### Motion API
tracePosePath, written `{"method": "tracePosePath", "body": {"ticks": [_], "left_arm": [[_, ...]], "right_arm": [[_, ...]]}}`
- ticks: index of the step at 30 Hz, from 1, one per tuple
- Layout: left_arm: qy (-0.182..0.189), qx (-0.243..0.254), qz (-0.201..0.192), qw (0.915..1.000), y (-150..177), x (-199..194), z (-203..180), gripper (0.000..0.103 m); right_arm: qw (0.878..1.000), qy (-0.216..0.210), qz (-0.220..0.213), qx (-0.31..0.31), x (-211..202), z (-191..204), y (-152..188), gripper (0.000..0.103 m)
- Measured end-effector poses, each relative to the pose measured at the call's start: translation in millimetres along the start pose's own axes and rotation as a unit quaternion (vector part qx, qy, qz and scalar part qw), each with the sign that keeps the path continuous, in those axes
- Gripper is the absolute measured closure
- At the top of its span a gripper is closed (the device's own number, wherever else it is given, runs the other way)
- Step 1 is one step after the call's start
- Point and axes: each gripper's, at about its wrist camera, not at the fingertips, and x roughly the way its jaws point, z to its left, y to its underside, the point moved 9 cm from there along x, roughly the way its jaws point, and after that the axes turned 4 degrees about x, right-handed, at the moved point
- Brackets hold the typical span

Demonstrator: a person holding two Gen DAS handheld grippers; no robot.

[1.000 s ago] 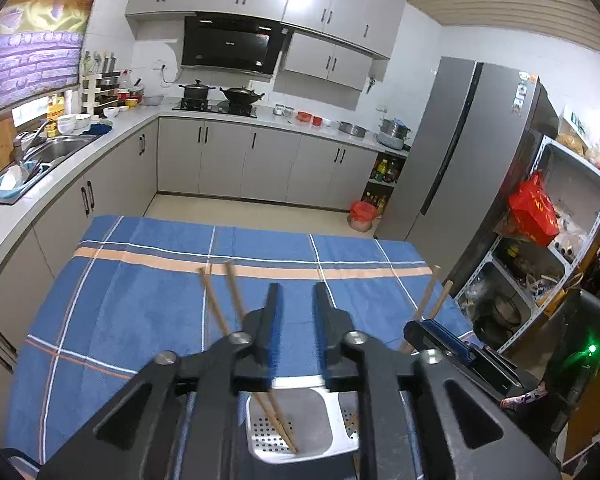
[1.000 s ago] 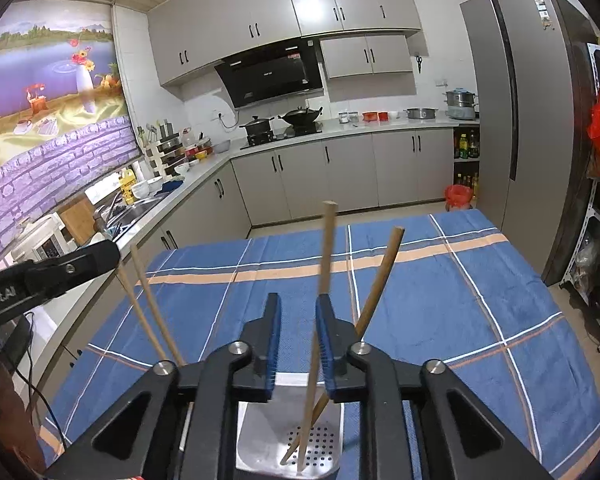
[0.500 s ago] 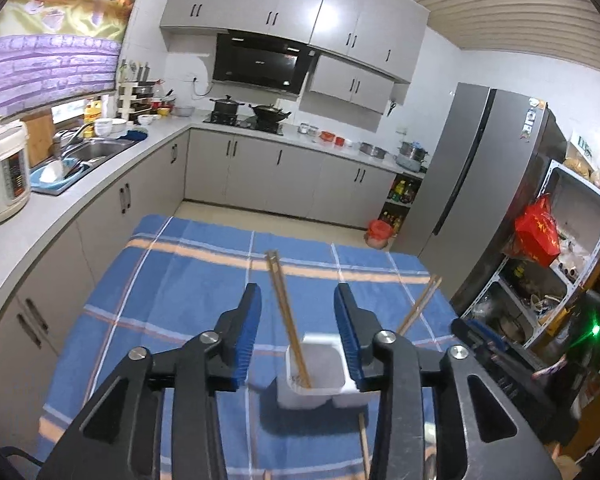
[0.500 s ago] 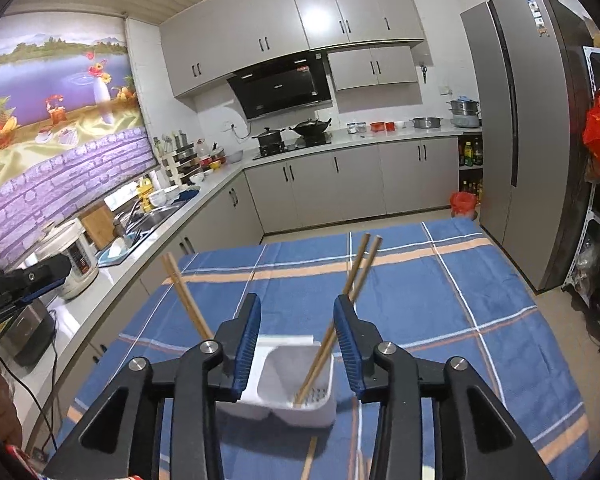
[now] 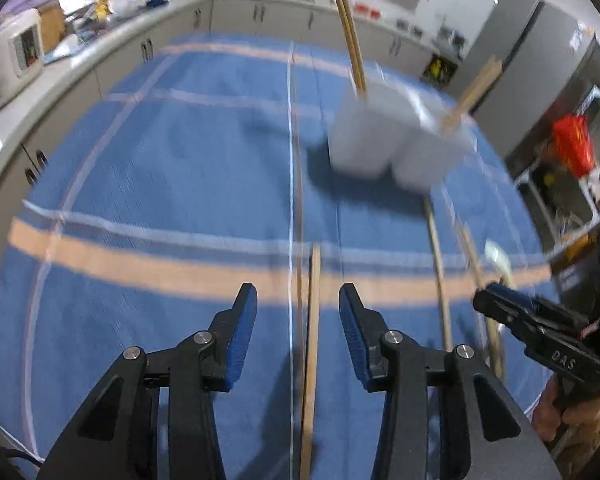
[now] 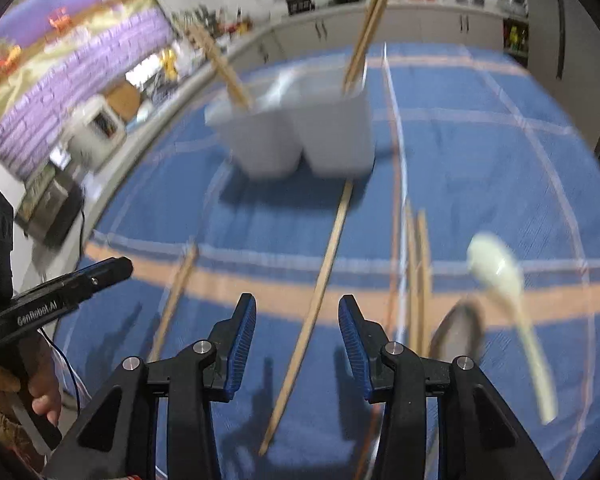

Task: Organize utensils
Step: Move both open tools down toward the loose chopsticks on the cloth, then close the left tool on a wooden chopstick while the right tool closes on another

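Both grippers stand with jaws spread wide and hold nothing. Left gripper (image 5: 298,312): blue-padded fingers (image 5: 242,336) hover above the blue plaid tablecloth (image 5: 160,168). A single wooden chopstick (image 5: 311,344) lies on the cloth between the fingers, touching neither; its long axis runs straight away from the camera, and its far end points toward the white utensil holder (image 5: 384,144).

Right gripper (image 6: 297,312): its fingers flank another loose chopstick (image 6: 316,304), which lies on the cloth at a slight diagonal; the far end reaches the base of the holder (image 6: 300,136), and the near end lies down and to the left, under the gripper. No pad touches it.

The holder is a two-compartment white tub standing upright on the cloth, ahead of both grippers. One pair of chopsticks (image 6: 370,24) stands in the right-hand compartment as seen from the right wrist, leaning up and to the right. A second pair (image 6: 220,68) stands in the other compartment, leaning up and to the left.

Just right of the right gripper, a further pair of chopsticks (image 6: 418,272) lies side by side on the cloth, long axes pointing away from the camera. Beside these lie a metal spoon (image 6: 458,330) and a pale green spoon (image 6: 500,276); the green bowl is farther from the camera, its handle trailing toward the lower right. Motion blur softens all detail.
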Motion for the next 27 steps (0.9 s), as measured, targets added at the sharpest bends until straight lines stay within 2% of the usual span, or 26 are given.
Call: {"method": "tracePosePath", "body": {"ticks": [3, 8, 10, 12, 13, 14, 17, 23, 27], "left_arm": [[-0.007, 0.025, 0.016, 0.9995, 18, 14, -11, 0.062], [-0.032, 0.068, 0.028, 0.9968, 27, 30, -25, 0.062], [-0.042, 0.084, 0.032, 0.9951, 30, 37, -28, 0.071], [-0.054, 0.101, 0.025, 0.9931, 31, 40, -30, 0.085], [-0.049, 0.101, 0.025, 0.9933, 30, 41, -32, 0.095], [-0.041, 0.096, 0.025, 0.9942, 29, 41, -33, 0.096], [-0.019, 0.069, 0.025, 0.9971, 26, 42, -31, 0.097], [0.061, -0.001, 0.046, 0.9970, 25, 41, -37, 0.097], [0.079, -0.012, 0.052, 0.9954, 28, 37, -42, 0.097]], "right_arm": [[1.000, 0.015, 0.020, -0.011, 17, -1, 13, 0.058], [0.998, 0.046, 0.030, -0.043, 32, 3, 19, 0.058], [0.995, 0.064, 0.030, -0.065, 35, 7, 23, 0.062], [0.993, 0.082, 0.029, -0.078, 38, 11, 20, 0.075], [0.991, 0.099, 0.028, -0.089, 39, 11, 20, 0.080], [0.990, 0.105, 0.027, -0.093, 39, 12, 19, 0.089], [0.990, 0.108, 0.029, -0.085, 38, 10, 18, 0.095], [0.993, 0.086, 0.055, -0.056, 25, 2, 35, 0.096], [0.993, 0.076, 0.085, -0.037, 7, -5, 61, 0.095]]}}
